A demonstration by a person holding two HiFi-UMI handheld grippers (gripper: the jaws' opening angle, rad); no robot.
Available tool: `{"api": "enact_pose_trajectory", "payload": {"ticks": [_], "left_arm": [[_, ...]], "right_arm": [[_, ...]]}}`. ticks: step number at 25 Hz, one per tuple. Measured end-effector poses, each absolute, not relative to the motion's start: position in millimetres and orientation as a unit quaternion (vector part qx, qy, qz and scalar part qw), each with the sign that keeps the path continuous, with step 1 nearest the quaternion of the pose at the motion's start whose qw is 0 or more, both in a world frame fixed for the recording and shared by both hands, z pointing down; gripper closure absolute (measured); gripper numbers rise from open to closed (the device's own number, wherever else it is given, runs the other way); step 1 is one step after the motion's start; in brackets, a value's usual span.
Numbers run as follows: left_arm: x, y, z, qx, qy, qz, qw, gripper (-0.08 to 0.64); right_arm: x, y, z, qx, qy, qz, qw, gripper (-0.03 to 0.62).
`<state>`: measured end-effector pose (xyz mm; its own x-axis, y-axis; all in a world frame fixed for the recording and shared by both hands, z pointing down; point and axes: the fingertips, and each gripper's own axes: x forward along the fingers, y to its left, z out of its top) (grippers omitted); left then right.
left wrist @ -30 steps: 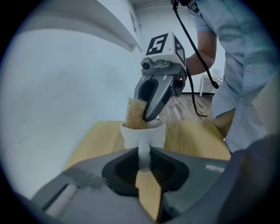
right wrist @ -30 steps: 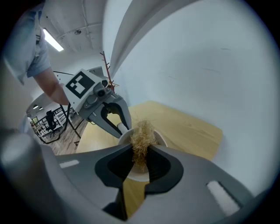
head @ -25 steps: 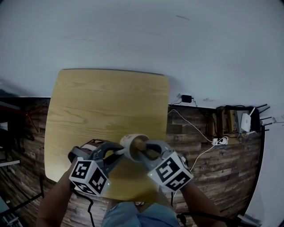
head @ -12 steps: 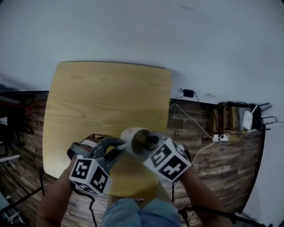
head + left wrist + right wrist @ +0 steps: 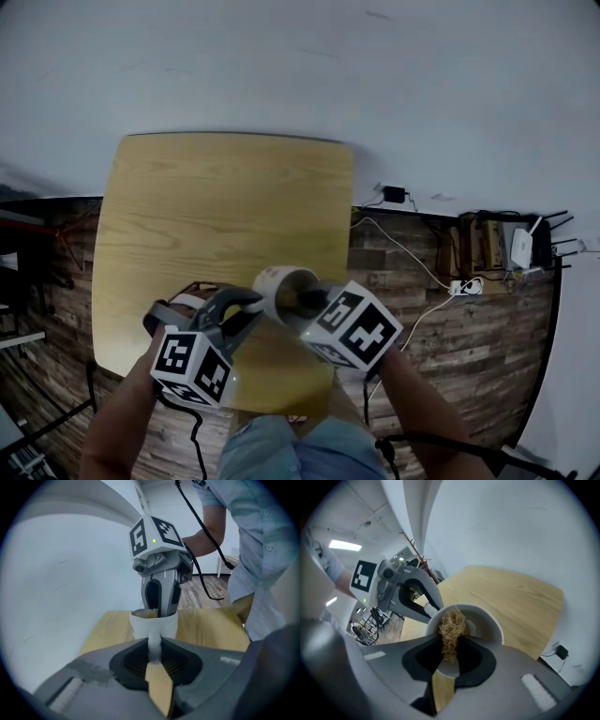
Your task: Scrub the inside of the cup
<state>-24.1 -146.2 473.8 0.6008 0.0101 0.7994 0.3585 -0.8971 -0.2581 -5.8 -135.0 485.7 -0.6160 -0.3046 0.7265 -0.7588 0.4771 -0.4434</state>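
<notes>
Now, lower centre, the left gripper [image 5: 154, 652] pinches the cup [image 5: 162, 626] handle while the right gripper [image 5: 449, 643] clamps a seemingly fibrous scrubber [image 5: 452, 623] inside.

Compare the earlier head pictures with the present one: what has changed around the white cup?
The right gripper, clamped on the straw-coloured fibre scrubber, rolled and pushed up-left, further into the white cup. The left gripper stayed shut on the cup's handle, over the light wooden table.

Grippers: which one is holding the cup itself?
The left gripper, clamped on the handle of the cup; the right gripper grips a fibrous scrubber inside it.
</notes>
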Motion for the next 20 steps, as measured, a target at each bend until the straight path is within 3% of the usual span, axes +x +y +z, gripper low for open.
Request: {"api": "enact_pose_trajectory", "payload": {"ticks": [6, 20], "left_arm": [[-22.8, -143.4, 476.5, -0.865, -0.118, -0.441, 0.208, 0.485], [-17.9, -138.8, 474.7, -0.858, -0.123, -0.442, 0.231, 0.486]], "right_arm": [[-0.2, -140.3, 469.1, 0.367, -0.805, 0.399, 0.241, 0.525], [41.3, -134.1, 458.4, 0.451, -0.787, 0.365, 0.212, 0.525]]}}
